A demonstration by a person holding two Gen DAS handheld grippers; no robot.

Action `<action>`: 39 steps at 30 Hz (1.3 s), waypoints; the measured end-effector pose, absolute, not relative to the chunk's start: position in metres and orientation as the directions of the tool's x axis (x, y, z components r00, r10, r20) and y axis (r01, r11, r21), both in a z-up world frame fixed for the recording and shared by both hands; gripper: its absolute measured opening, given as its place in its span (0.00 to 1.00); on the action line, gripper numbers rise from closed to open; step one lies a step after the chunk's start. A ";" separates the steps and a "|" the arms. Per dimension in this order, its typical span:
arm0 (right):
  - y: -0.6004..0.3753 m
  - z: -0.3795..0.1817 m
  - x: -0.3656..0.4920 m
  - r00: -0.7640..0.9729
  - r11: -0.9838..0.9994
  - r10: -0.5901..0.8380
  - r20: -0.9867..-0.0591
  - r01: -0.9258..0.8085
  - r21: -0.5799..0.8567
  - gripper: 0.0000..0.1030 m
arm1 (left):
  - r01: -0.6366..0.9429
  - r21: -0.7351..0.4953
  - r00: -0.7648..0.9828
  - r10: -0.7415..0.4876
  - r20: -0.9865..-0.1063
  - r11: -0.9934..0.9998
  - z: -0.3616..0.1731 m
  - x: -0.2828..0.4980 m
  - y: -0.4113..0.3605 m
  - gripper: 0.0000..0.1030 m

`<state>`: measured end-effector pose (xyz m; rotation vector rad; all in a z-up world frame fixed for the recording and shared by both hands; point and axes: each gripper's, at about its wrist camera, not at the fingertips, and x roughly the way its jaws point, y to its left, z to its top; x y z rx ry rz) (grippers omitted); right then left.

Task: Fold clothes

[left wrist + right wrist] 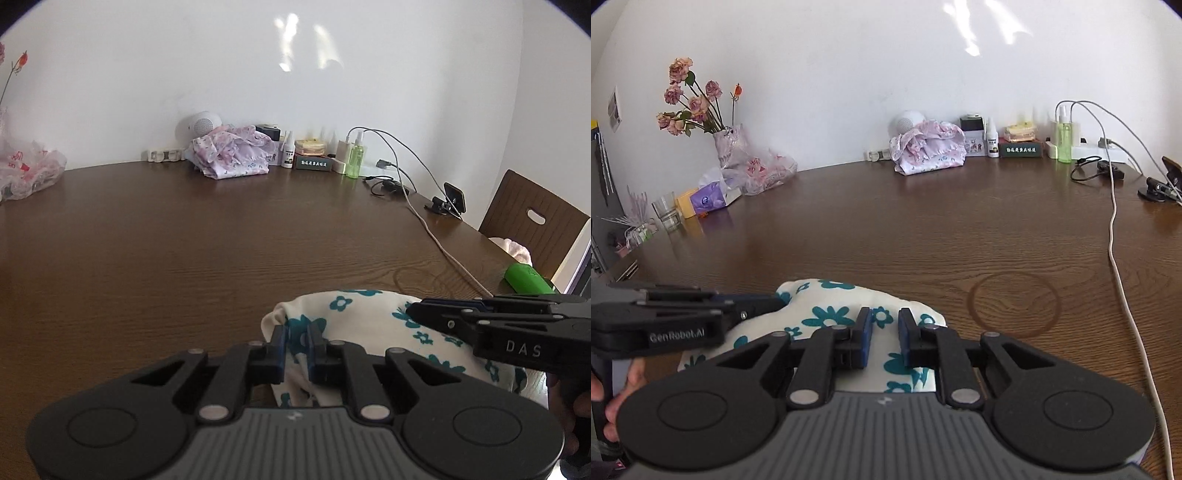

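Observation:
A white garment with teal flowers (369, 317) lies bunched at the near edge of the brown table (221, 236). My left gripper (298, 328) is shut on a fold at its left end. In the right wrist view the garment (834, 310) lies under my right gripper (885, 321), whose blue pads stand a little apart around a ridge of the cloth; I cannot tell if they pinch it. Each gripper shows from the side in the other's view, the right one (417, 308) and the left one (775, 301).
A lilac floral garment (927, 147) lies crumpled at the far edge by the wall, among bottles (1063, 136), boxes and a power strip. A white cable (1115, 236) runs down the right side. A vase of flowers (729, 144), a tissue box and a glass (666, 212) stand at left. A chair (532, 221) stands at right.

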<state>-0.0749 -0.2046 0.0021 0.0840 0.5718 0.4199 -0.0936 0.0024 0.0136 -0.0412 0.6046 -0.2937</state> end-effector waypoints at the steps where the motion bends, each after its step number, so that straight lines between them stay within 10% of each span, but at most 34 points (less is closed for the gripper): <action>1: -0.206 0.005 -0.076 0.764 0.915 0.402 -0.505 -0.353 0.194 0.16 | 0.261 -0.119 0.782 -0.282 -0.555 0.958 0.015 -0.094 0.002 0.10; 7: -0.251 0.011 -0.079 0.740 0.873 0.465 -0.487 -0.291 0.391 0.49 | 0.232 -0.152 0.828 -0.277 -0.488 0.961 0.041 -0.102 0.018 0.14; 18: -0.258 -0.013 -0.066 0.621 0.759 0.614 -0.488 -0.295 0.580 0.29 | 0.350 -0.137 0.749 -0.364 -0.553 0.927 0.030 -0.099 -0.014 0.24; 24: -0.270 -0.003 -0.086 0.584 0.738 0.662 -0.469 -0.400 0.544 0.66 | 0.338 -0.144 0.755 -0.359 -0.549 0.930 0.030 -0.100 -0.009 0.29; 35: -0.237 -0.010 -0.136 0.575 0.730 0.630 -0.522 -0.669 0.144 0.46 | 0.555 -0.145 0.672 -0.544 -0.502 0.819 0.047 -0.137 0.044 0.67; 39: -0.234 -0.007 -0.136 0.567 0.710 0.626 -0.536 -0.699 0.089 0.31 | 0.585 -0.075 0.648 -0.521 -0.556 0.807 0.029 -0.145 0.035 0.66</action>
